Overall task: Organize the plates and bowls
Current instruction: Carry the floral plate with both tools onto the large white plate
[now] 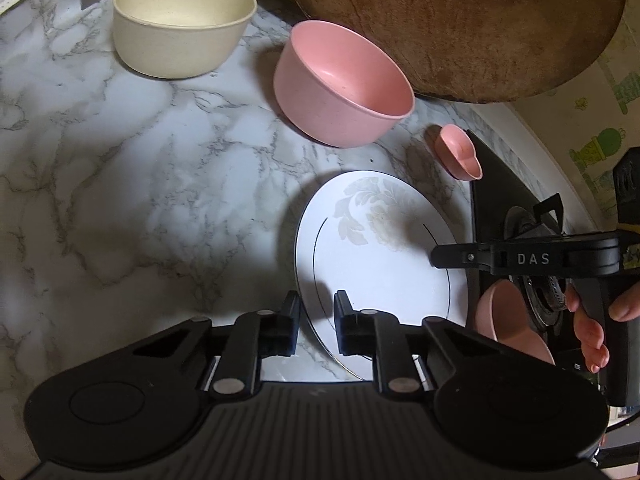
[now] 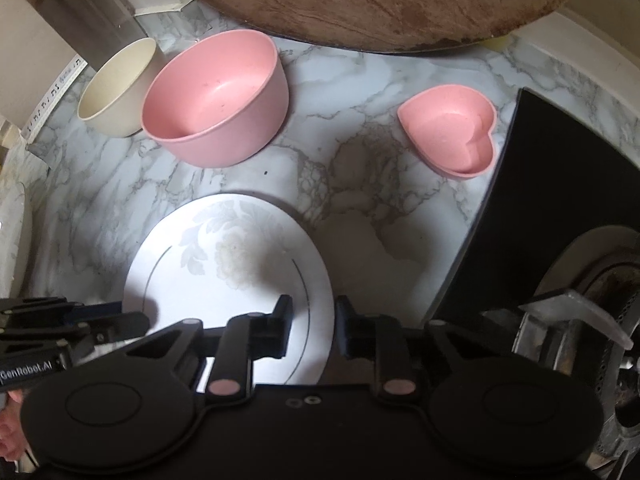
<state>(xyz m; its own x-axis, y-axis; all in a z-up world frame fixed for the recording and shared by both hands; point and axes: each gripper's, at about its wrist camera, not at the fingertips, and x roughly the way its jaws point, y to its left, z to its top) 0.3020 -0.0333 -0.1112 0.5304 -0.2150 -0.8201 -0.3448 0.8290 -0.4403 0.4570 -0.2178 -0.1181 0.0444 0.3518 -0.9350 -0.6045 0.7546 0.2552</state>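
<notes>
A white plate point(image 1: 380, 256) with a faint flower print lies on the marble counter point(image 1: 140, 200). My left gripper point(image 1: 318, 312) straddles its left rim, one finger on the plate and one outside, shut on it. On the opposite side, my right gripper point(image 2: 312, 316) is shut across the right rim of the plate point(image 2: 224, 280). Each gripper shows side-on in the other view: the right gripper point(image 1: 438, 258) and the left gripper point(image 2: 146, 322). Farther back stand a pink bowl point(image 1: 344, 84) point(image 2: 216, 100), a cream bowl point(image 1: 184, 20) point(image 2: 120, 88) and a pink heart-shaped dish point(image 1: 460, 152) point(image 2: 452, 132).
A large round wooden board point(image 1: 460, 20) point(image 2: 360, 0) leans at the back. A black stove top point(image 1: 500, 200) point(image 2: 540, 220) with a burner borders the plate on the right. Another pink dish point(image 1: 508, 320) sits by the burner. A person's fingers point(image 1: 592, 336) hold the right gripper's handle.
</notes>
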